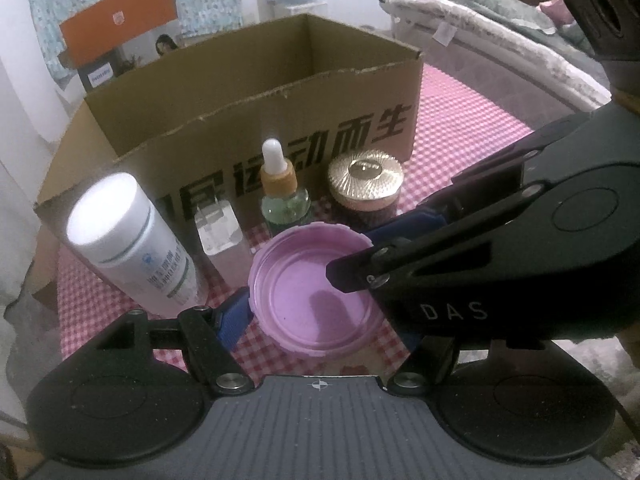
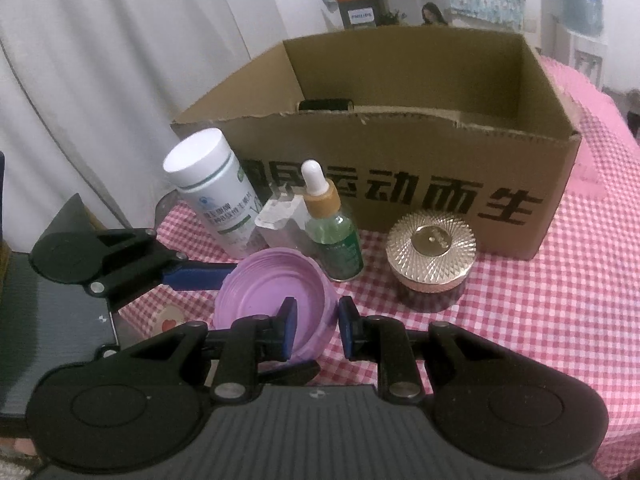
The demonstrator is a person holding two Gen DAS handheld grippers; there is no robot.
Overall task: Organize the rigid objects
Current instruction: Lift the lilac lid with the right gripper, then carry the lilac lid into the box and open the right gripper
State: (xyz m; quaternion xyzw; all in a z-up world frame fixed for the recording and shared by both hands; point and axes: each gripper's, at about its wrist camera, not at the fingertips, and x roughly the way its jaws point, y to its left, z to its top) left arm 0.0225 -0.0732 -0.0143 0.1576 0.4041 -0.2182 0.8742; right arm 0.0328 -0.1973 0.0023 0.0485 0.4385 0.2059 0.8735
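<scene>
Jaws, right gripper [image 2: 316, 328]: narrowly set, blue pads pinching the near wall of the purple lid [image 2: 276, 292], one pad inside the rim, one outside. Lid lies hollow side up, tilted, above the red-and-white checked tablecloth [image 2: 540, 320].

Jaws, left gripper [image 1: 316, 312]: spread wide across the same lid [image 1: 316, 292]; one blue finger [image 1: 236, 316] sits against its left edge, the opposite finger is hidden behind the right gripper's body, so a firm grip cannot be confirmed.

Just behind lid, in a row, upright: white bottle [image 2: 212, 196] with green-banded label; white charger plug [image 2: 280, 220]; green dropper bottle [image 2: 332, 228] with white bulb; to the right, gold-lidded round jar [image 2: 432, 256].

Behind the row: open cardboard box [image 2: 400, 148], black printed characters on its front, a dark item partly visible inside.
</scene>
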